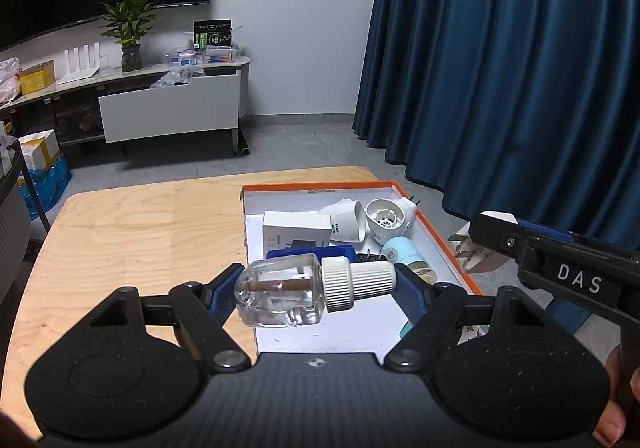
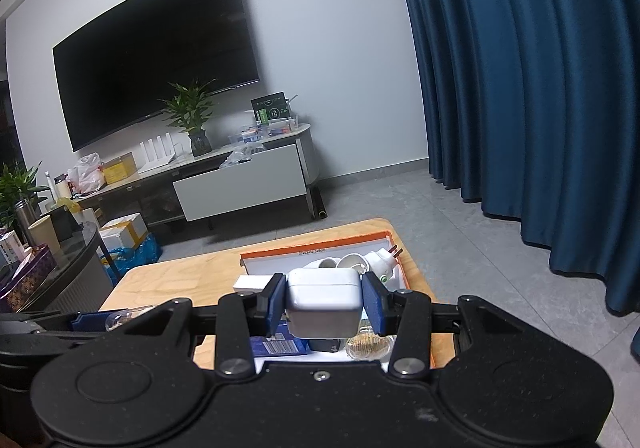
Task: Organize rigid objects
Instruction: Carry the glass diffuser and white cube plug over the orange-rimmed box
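Observation:
My left gripper (image 1: 316, 288) is shut on a clear glass bottle (image 1: 280, 294) with a ribbed white cap, held lengthwise over the near end of an orange-rimmed white box (image 1: 440, 244). In the box lie a white carton (image 1: 298, 234), a white cup-shaped piece (image 1: 348, 226), a white plug-in device (image 1: 386, 224), a pale blue bottle (image 1: 406, 254) and a blue item. My right gripper (image 2: 323, 306) is shut on a white plug adapter (image 2: 323, 304). From the left wrist camera that right gripper (image 1: 486, 248) hangs beside the box's right rim, the adapter's (image 1: 474, 258) metal prongs pointing left.
The box sits on a light wooden table (image 1: 140, 244) with bare wood to its left. A dark blue curtain (image 1: 520, 67) hangs at the right. Beyond the table are grey floor, a white TV cabinet (image 1: 172, 107) with clutter, and a round dark side table (image 2: 60, 272) at left.

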`<state>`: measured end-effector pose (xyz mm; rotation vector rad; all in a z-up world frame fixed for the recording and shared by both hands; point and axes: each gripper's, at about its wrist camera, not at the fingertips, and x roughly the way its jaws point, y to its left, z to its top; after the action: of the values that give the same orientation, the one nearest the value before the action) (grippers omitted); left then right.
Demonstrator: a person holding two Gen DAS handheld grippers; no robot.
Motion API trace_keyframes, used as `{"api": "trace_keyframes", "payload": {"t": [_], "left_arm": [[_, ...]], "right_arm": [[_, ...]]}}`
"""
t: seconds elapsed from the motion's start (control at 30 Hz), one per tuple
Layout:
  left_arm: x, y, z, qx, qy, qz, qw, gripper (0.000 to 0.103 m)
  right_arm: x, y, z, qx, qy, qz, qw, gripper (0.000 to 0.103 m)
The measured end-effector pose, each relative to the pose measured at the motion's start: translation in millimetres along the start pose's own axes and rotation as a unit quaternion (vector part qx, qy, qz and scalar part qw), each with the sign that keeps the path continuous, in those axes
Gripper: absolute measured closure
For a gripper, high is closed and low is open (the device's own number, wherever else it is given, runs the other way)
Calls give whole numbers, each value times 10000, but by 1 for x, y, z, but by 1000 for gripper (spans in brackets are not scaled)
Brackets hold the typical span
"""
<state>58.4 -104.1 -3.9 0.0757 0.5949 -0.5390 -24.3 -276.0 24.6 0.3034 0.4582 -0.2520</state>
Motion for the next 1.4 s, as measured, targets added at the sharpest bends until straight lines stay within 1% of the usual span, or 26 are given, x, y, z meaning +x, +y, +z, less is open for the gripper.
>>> {"api": "trace_keyframes", "payload": {"t": [1.4], "left_arm": [[10, -7, 2, 112, 88, -73, 9999, 23]], "right_arm": [[7, -7, 1, 0, 44, -34, 10000, 52]]}}
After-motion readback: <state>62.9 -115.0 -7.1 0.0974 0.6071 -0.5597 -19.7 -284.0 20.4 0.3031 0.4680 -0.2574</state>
